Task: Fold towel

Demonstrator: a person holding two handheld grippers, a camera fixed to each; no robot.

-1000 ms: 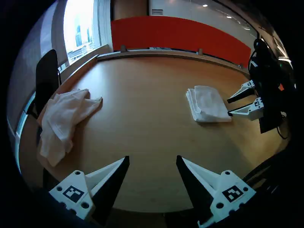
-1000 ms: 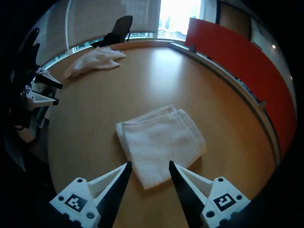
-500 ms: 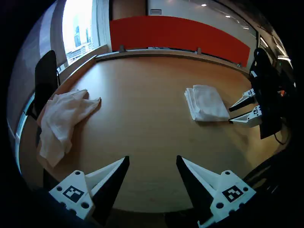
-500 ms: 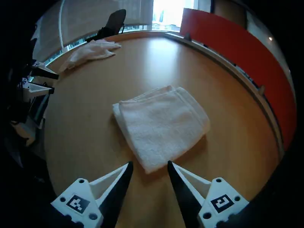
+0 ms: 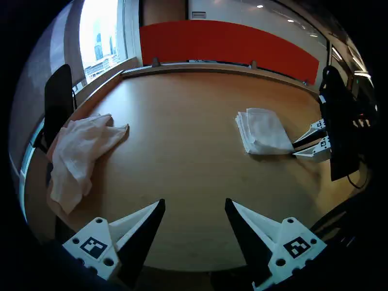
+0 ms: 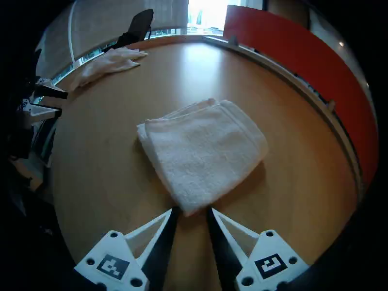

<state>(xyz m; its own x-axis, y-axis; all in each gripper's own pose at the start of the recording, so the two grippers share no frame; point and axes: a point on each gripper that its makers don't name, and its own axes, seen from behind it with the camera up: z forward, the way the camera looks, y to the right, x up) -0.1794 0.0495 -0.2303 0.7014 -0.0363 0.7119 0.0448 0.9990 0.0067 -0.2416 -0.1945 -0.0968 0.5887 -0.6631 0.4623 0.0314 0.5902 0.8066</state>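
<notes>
Right claw (image 6: 192,209) close about folded towel's (image 6: 203,150) near corner, actual grip impossible to tell; left claw (image 5: 194,200) wide open.

Colours from my end:
- Table (image 5: 184,121): warm orange-brown wood, plain, with a pale glare patch toward the window.
- Folded towel (image 6: 203,150): white, slightly cream, fine terry texture, no print.
- Crumpled towel (image 5: 80,148): same white, grey-pink in the creases.
- Panel (image 5: 228,43) along the table's far edge: solid red. The wall above it is pale grey-white.
- Chair (image 5: 58,97): black.
- My left gripper (image 5: 194,201): white fingers with black inner faces, and a black-and-white square marker on each.
- My right gripper (image 6: 191,209): same scheme, white outside and black inside, with black-on-white square markers. In the left gripper view its body is black.
</notes>
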